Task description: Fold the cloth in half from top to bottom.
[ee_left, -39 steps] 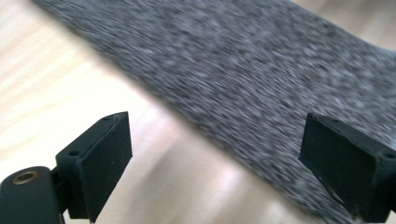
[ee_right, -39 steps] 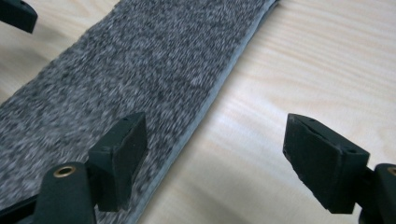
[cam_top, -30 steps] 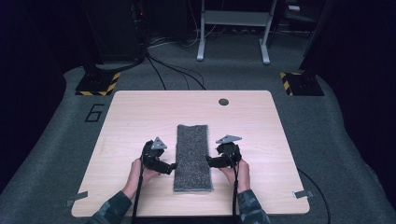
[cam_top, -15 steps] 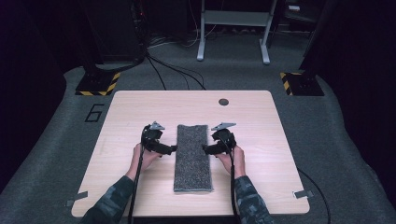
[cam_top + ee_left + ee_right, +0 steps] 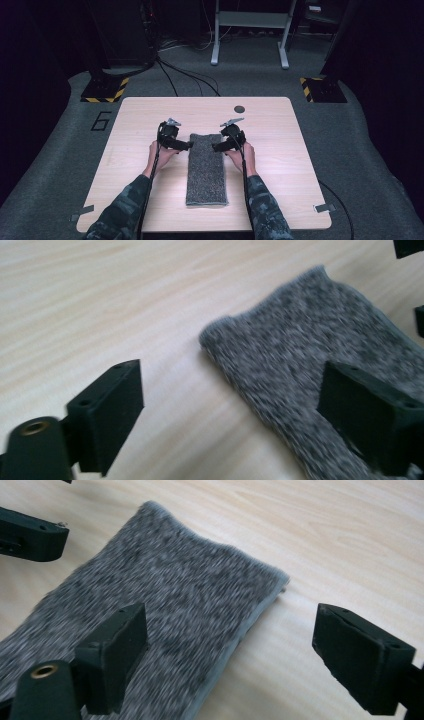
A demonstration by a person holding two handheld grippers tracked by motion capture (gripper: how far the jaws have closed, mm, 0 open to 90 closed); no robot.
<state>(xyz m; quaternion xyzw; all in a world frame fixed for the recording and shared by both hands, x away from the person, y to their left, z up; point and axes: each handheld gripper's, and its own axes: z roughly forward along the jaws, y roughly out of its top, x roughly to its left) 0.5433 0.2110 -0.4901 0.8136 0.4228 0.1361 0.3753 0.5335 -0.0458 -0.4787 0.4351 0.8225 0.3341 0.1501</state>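
Observation:
A grey knitted cloth (image 5: 206,167), folded into a long strip, lies flat on the wooden table (image 5: 280,150), running from near the front edge toward the middle. My left gripper (image 5: 187,145) is open at the cloth's far left corner; in the left gripper view (image 5: 232,390) one jaw is over bare wood and the other over the cloth (image 5: 310,350). My right gripper (image 5: 216,147) is open at the far right corner; in the right gripper view (image 5: 230,630) its jaws straddle the cloth's (image 5: 165,605) edge. Neither holds anything. The left gripper's jaw tip (image 5: 30,540) shows across the cloth.
A small dark round disc (image 5: 239,109) sits on the table near its far edge. Tape pieces mark the front corners (image 5: 81,212) (image 5: 325,207). Beyond the table are cables, striped floor plates (image 5: 105,90) (image 5: 320,87) and a metal stand (image 5: 250,30).
Both grippers have moved away from the person along the cloth's sides, from its middle to its far corners. The cloth has not moved.

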